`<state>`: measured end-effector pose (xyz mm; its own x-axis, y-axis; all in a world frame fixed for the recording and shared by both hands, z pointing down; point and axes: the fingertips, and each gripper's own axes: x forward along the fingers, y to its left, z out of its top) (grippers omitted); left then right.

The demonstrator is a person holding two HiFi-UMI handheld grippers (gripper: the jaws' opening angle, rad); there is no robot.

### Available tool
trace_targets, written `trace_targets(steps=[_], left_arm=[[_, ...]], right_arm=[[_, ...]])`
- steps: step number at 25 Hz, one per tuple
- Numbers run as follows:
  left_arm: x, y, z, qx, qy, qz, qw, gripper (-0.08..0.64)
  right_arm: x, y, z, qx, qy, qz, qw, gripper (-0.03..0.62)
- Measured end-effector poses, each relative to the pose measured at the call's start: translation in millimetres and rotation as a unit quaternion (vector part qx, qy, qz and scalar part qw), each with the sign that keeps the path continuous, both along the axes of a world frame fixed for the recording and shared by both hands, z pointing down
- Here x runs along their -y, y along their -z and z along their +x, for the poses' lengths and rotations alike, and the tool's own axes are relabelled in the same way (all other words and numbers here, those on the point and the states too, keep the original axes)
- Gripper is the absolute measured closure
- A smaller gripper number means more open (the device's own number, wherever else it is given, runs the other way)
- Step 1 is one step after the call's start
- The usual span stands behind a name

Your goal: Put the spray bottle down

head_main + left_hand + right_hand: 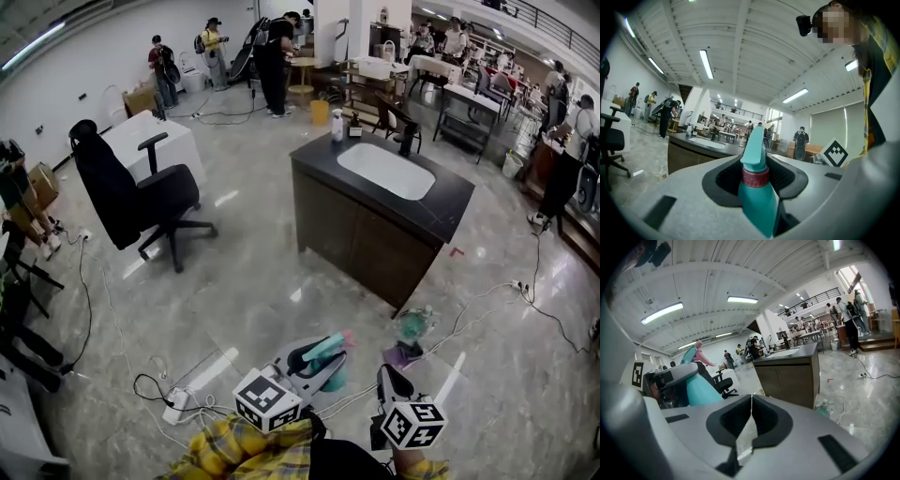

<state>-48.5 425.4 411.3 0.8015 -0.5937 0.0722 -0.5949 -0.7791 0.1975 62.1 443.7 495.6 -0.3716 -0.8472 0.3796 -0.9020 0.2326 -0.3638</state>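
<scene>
A teal spray bottle [325, 350] with a dark red collar and a pink trigger sits between the jaws of my left gripper [319, 361], which is shut on its neck and body. In the left gripper view the spray bottle [757, 201] fills the gap of the left gripper [757, 176], nozzle pointing forward and up. My right gripper [388, 377] is to its right, over the floor. In the right gripper view the right gripper [751, 401] is shut with nothing between its jaws, and the spray bottle [699, 386] shows at the left. A dark counter [450, 202] with a white sink [386, 169] stands ahead.
A black office chair [131, 192] stands at the left. Cables and a power strip [176, 405] lie on the floor near me. A green bottle [412, 323] lies on the floor by the counter's near corner. Two bottles [337, 125] stand on the counter's far end. People stand far back.
</scene>
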Motion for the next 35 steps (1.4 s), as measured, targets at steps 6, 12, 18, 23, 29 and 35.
trace_targets(steps=[6,12,18,23,29,35], left_arm=[[2,0,1,0.010,0.003,-0.002,0.9999,0.417],[20,-3,1,0.010,0.007,-0.008,0.9999,0.417],[50,-4,-3,0.013,0.000,-0.014,0.9998,0.417],[85,-7,-13,0.013,0.003,-0.021,0.9997,0.417],[128,-7,-21,0.010,-0.004,-0.023,0.9997,0.417],[171,-8,-36,0.005,-0.015,-0.024,0.9996,0.417]], right_arm=[[4,1,2,0.007,-0.004,0.004,1.000,0.586],[20,-2,4,0.010,0.000,-0.002,1.000,0.586],[50,2,3,0.009,-0.011,-0.002,1.000,0.585],[82,0,-5,0.018,-0.011,-0.014,1.000,0.585],[126,3,-12,0.008,-0.014,-0.014,1.000,0.586],[166,3,-31,-0.001,-0.015,-0.017,1.000,0.586]])
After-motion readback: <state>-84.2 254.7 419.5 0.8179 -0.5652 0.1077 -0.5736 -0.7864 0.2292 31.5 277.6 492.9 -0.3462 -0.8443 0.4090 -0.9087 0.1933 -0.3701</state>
